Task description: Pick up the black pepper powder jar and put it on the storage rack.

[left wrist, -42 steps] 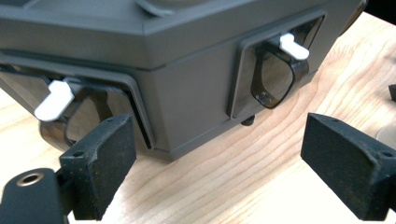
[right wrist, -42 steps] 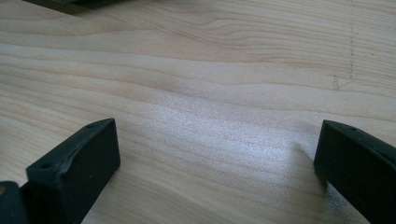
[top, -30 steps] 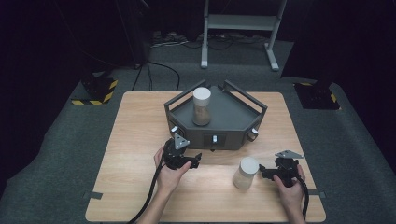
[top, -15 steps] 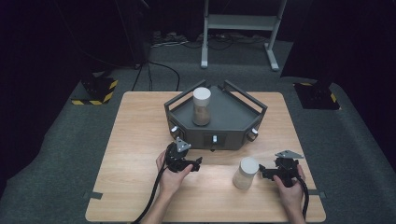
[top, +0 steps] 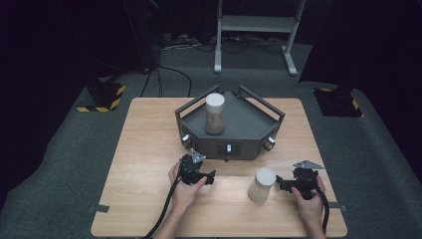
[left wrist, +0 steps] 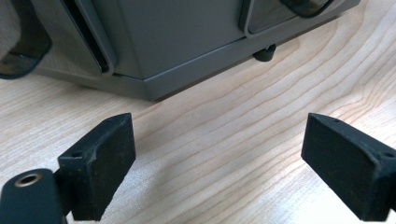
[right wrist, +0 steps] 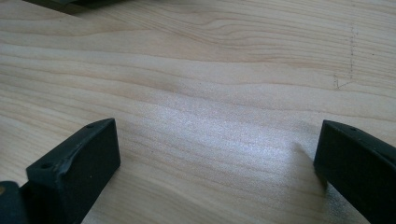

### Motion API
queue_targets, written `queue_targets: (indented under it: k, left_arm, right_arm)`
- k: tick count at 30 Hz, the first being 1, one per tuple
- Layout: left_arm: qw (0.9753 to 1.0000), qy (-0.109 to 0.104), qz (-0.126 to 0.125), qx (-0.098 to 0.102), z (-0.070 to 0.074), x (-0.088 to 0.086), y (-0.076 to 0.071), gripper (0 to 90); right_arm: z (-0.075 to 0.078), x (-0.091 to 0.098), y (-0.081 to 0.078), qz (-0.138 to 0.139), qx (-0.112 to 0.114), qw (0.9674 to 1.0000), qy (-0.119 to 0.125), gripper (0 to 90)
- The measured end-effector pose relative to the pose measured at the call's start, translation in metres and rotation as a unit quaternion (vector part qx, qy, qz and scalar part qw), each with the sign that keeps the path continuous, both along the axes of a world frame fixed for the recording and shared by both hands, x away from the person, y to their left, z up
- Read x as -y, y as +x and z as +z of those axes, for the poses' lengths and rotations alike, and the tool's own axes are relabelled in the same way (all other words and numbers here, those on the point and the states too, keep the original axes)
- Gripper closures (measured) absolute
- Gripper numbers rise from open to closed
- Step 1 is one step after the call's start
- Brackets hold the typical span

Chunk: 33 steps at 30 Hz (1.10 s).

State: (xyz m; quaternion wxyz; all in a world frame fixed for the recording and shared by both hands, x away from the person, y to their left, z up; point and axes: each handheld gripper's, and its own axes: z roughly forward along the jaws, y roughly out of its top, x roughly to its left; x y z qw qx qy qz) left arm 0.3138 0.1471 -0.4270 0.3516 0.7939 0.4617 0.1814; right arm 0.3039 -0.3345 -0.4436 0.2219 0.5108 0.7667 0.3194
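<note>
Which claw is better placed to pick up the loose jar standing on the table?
Probably the right claw: it sits open just beside the jar. The left claw, also open, is nearer the grey tray.

We see a light wooden rectangular desk (top: 149, 149) on dark grey carpet (top: 59, 164), a pale metal stand with shelf (top: 256, 30) beyond its far edge, black cables (top: 169, 74) across the floor, yellow-black striped blocks (top: 102, 97) at both far corners, darkness all around
</note>
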Motion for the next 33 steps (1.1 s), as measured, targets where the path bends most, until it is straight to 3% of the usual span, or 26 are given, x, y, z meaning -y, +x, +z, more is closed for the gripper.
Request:
queue_targets:
  k: [16,21,25,33]
  left_arm:
    - [0.9997,-0.001,0.006,-0.022,-0.013,-0.001,0.006,9.3]
    - [0.9999,0.000,0.008,-0.014,-0.016,0.000,0.003,9.2]
    - [0.9998,-0.002,0.018,0.006,-0.023,0.002,-0.005,9.2]
    - [0.9998,0.011,0.015,0.010,-0.023,0.007,-0.005,8.9]
  right_arm:
    - [0.000,0.000,0.001,0.002,-0.001,1.0000,0.000,0.0]
    - [0.000,0.000,0.001,0.003,-0.001,1.0000,0.001,0.0]
    - [0.000,0.000,0.001,0.003,-0.001,1.0000,0.001,0.0]
    - [0.000,0.000,0.001,0.003,-0.001,1.0000,0.000,0.1]
